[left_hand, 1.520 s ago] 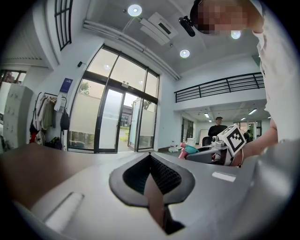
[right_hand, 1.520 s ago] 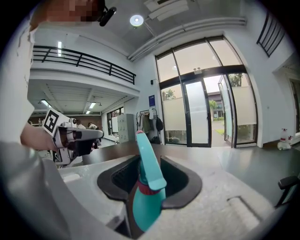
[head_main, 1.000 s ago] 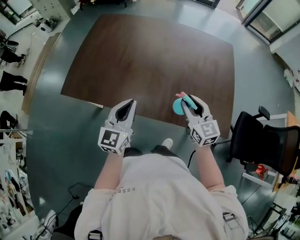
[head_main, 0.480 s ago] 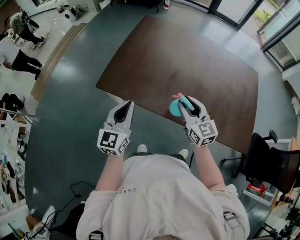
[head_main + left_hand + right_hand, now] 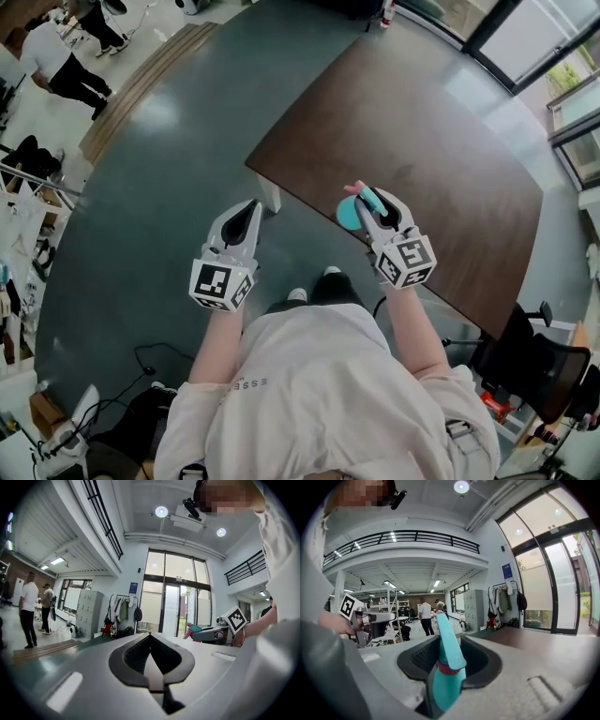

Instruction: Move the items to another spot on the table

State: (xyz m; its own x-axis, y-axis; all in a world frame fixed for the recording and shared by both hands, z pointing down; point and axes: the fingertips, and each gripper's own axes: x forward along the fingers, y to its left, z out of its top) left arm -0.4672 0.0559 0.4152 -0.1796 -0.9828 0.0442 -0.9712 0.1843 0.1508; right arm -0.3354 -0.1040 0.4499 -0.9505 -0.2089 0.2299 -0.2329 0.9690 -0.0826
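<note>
Item (image 5: 446,677) — teal — gripped inside right tool (image 5: 373,206)

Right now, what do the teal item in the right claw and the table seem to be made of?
The teal item looks like smooth plastic: even colour, soft sheen. The table looks like dark brown wood or veneer, matte; which one I cannot tell.

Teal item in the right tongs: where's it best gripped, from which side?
At the narrow waist by the red band, coming from its side. The right tongs grip the teal item about there; its round end looks too wide, and the long pink-tipped end would likely lever loose.
</note>
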